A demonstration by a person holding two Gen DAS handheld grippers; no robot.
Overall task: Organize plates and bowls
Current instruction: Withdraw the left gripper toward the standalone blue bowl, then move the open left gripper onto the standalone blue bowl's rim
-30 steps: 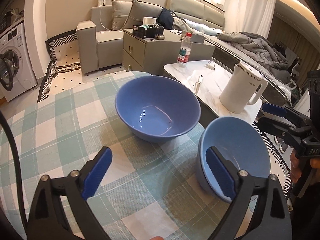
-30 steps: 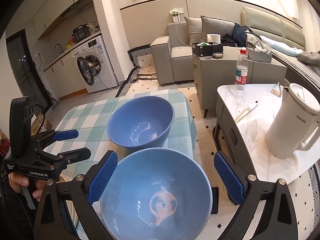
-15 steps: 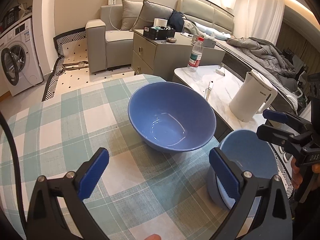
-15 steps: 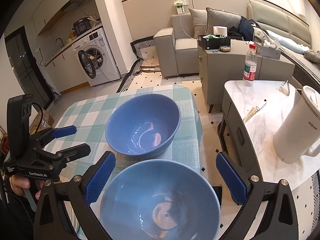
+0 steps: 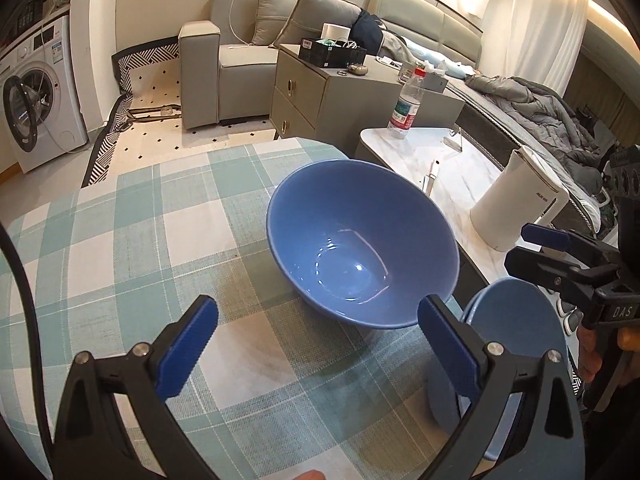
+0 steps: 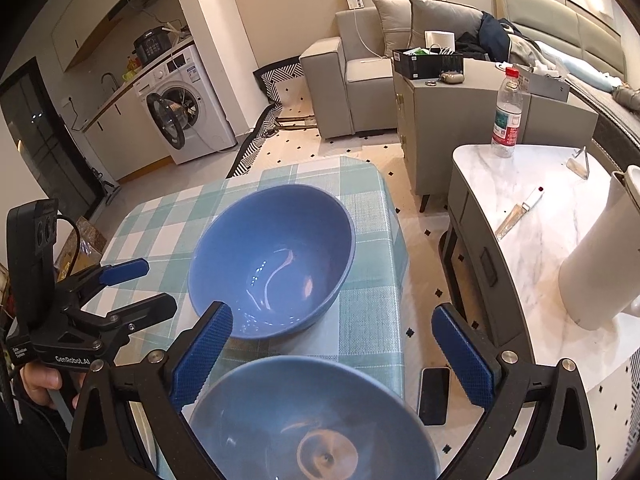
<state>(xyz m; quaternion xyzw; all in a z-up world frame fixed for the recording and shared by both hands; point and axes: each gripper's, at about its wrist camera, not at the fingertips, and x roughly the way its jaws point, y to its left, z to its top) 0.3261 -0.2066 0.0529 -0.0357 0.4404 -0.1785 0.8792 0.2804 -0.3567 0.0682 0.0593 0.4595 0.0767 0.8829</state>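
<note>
A dark blue bowl [image 5: 360,252] stands upright on the checked tablecloth [image 5: 140,240], just beyond my left gripper [image 5: 318,340], which is open and holds nothing. A lighter blue bowl [image 5: 516,340] sits near the table's right edge, partly behind the left gripper's right finger. In the right wrist view that light bowl [image 6: 304,420] lies low between and beneath the wide-apart fingers of my right gripper [image 6: 330,354], which is open, with no pad touching it. The dark bowl [image 6: 272,260] is just beyond it. The left gripper [image 6: 128,288] shows at the left, held by a hand.
A marble side table [image 6: 540,240] to the right carries a white kettle [image 5: 516,204], a water bottle [image 6: 506,112] and a knife [image 6: 516,212]. A phone [image 6: 434,396] lies on the floor by the table's edge. A cabinet, a sofa and a washing machine [image 6: 184,116] stand farther off.
My left gripper has moved toward the dark blue bowl, which now looms larger. The light bowl has slid lower in the right wrist view. Both grippers stayed open.
</note>
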